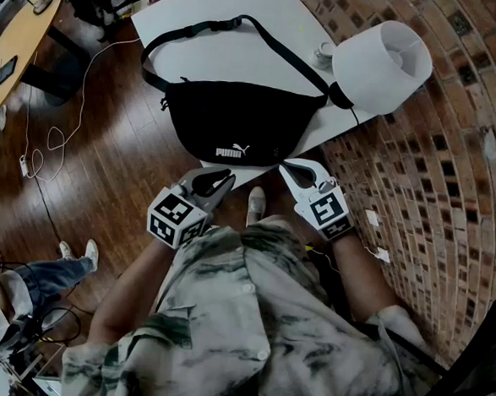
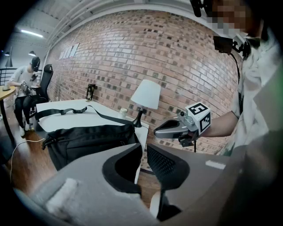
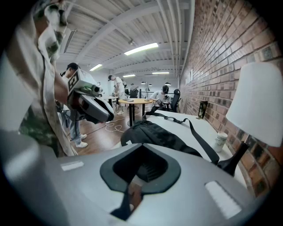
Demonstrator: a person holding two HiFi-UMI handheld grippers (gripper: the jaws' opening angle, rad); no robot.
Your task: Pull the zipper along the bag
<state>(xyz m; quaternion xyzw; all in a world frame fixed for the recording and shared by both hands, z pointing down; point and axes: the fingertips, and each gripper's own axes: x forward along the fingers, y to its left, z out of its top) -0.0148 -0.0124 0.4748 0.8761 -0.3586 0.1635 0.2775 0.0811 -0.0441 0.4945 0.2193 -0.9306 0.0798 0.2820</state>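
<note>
The task is not yet starting: left gripper [image 1: 218, 184], jaws slightly parted and empty, and right gripper [image 1: 292, 171], jaws pressed together, are hovering short of the bag [image 1: 236, 120].

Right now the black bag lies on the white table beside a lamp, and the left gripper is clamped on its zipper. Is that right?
Not quite. The black bag does lie on the white table beside the lamp, but the left gripper grips nothing: the left gripper view shows its jaws slightly apart, nothing between them, held short of the bag.
</note>
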